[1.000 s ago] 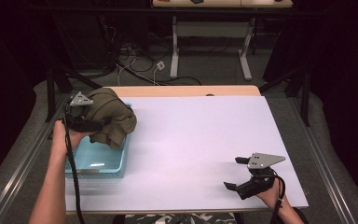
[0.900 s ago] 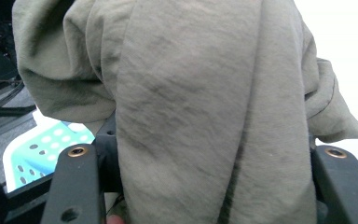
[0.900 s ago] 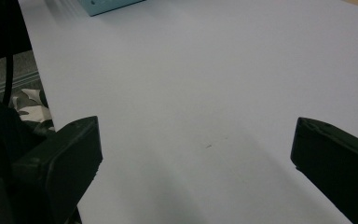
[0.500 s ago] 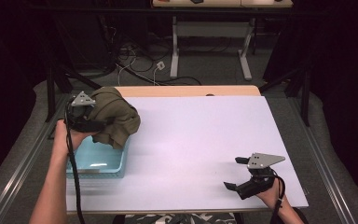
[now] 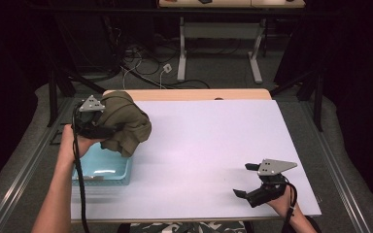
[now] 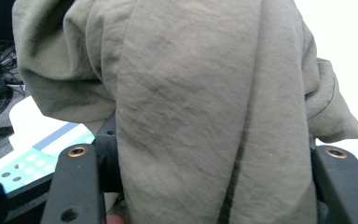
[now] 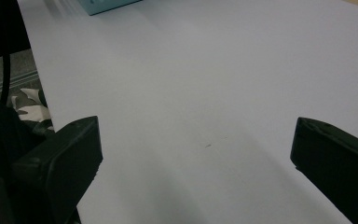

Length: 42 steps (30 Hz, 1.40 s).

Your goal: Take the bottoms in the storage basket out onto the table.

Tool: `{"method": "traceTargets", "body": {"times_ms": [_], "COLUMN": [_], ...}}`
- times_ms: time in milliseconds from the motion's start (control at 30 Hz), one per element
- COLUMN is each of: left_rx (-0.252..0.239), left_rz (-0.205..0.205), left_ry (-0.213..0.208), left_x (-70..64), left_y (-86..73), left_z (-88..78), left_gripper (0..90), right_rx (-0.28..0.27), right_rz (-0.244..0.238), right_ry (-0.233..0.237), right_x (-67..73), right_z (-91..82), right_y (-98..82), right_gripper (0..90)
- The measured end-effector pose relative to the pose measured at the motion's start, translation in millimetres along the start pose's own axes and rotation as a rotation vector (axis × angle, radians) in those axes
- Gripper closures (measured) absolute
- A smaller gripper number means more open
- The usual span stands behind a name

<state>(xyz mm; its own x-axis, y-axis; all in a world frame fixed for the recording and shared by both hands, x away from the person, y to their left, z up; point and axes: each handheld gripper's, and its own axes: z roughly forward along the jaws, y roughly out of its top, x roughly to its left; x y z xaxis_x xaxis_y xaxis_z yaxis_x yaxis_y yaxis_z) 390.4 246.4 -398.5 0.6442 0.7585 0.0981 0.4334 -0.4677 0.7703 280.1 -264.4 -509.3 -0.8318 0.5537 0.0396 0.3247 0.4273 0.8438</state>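
Left tool (image 5: 108,130) clamps bunched olive cloth (image 5: 124,121), keeps it lifted over light-blue bin (image 5: 102,170) at bench (image 5: 204,145) left edge, probably so fabric hangs free of bin rim. Right tool (image 5: 245,179) rests wide, empty, near front right corner, out of way.

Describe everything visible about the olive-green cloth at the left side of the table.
The olive-green cloth is a soft, matte woven fabric, bunched into creased folds. The left gripper is shut on it, holding it lifted over the far end of the light blue plastic tray. In the left gripper view it hangs between the black jaws, one darker crease running down it.
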Motion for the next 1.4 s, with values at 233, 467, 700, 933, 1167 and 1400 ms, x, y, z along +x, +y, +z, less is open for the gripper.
{"method": "traceTargets", "body": {"times_ms": [233,467,700,933,1167,1400], "left_rx": [0.006,0.006,0.014,0.014,0.026,0.028], "left_rz": [0.019,0.037,0.065,0.080,0.097,0.111], "left_ry": [-0.025,-0.039,-0.054,-0.070,-0.085,-0.098], "left_x": [-6.8,-14.4,-23.6,-30.6,-37.4,-43.4], "left_y": [2.8,6.0,9.2,11.5,13.8,15.7], "left_z": [3.0,5.0,8.0,10.8,14.2,17.0], "left_gripper": [37.9,37.9,37.9,37.9,37.9,37.9], "right_rx": [0.002,0.001,-0.001,-0.001,0.001,0.001], "right_rz": [0.000,0.000,0.001,0.000,0.001,0.001], "right_ry": [0.000,-0.001,-0.001,0.000,0.002,0.001], "right_x": [0.3,-0.1,-0.1,-0.1,-0.1,-0.2], "right_z": [-0.1,0.0,-0.5,-0.2,0.3,0.2], "right_y": [0.1,-0.1,-0.1,-0.1,0.0,-0.1], "right_gripper": [1.9,1.9,1.9,1.9,2.0,1.9]}}
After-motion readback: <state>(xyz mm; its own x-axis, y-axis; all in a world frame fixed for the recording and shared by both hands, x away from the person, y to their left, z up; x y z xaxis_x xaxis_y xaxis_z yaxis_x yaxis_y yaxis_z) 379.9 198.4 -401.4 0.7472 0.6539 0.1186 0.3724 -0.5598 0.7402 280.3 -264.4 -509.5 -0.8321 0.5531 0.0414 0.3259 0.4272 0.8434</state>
